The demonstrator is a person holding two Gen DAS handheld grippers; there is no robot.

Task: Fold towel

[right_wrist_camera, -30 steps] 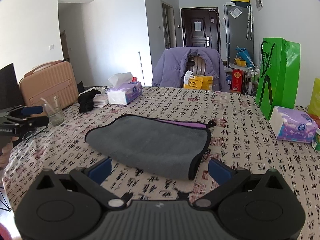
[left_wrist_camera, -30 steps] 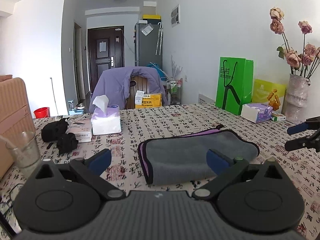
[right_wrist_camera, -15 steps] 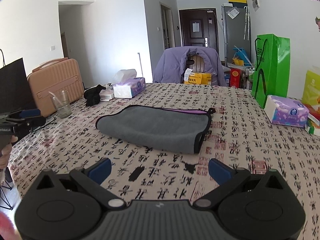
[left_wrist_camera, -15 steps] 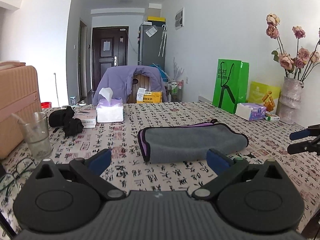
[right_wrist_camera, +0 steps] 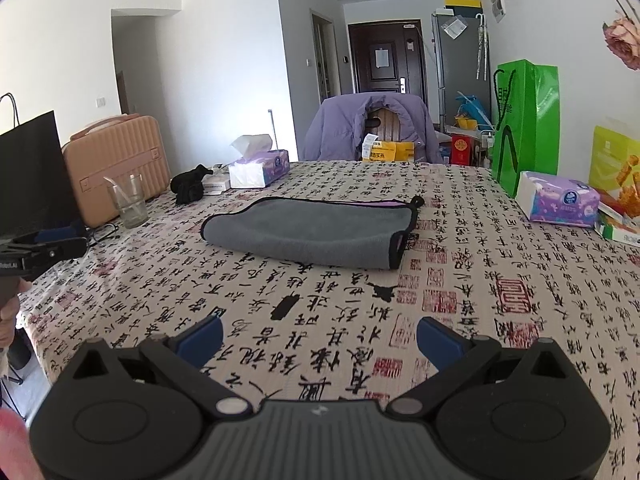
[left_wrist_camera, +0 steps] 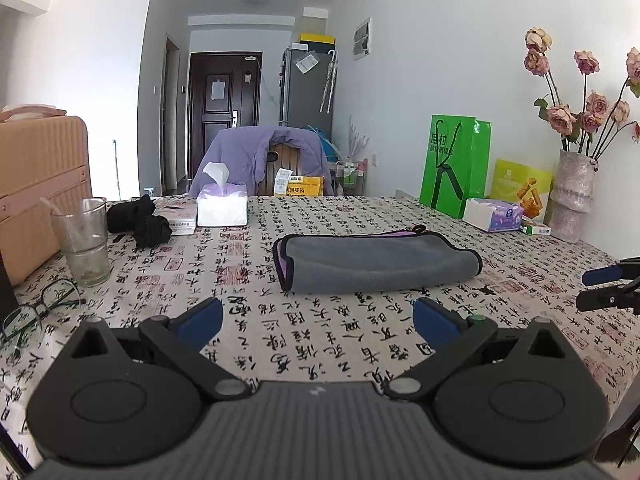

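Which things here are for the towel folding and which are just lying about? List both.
For the job:
- folded grey towel
- left gripper, open
- right gripper, open

Lying about:
- glass
- spectacles
- tissue box
- green bag
- vase of flowers

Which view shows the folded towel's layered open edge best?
Left wrist: the towel faces it with its black-trimmed end, the purple inner layer exposed. Right wrist shows mostly the grey top, with that end foreshortened at the far right.
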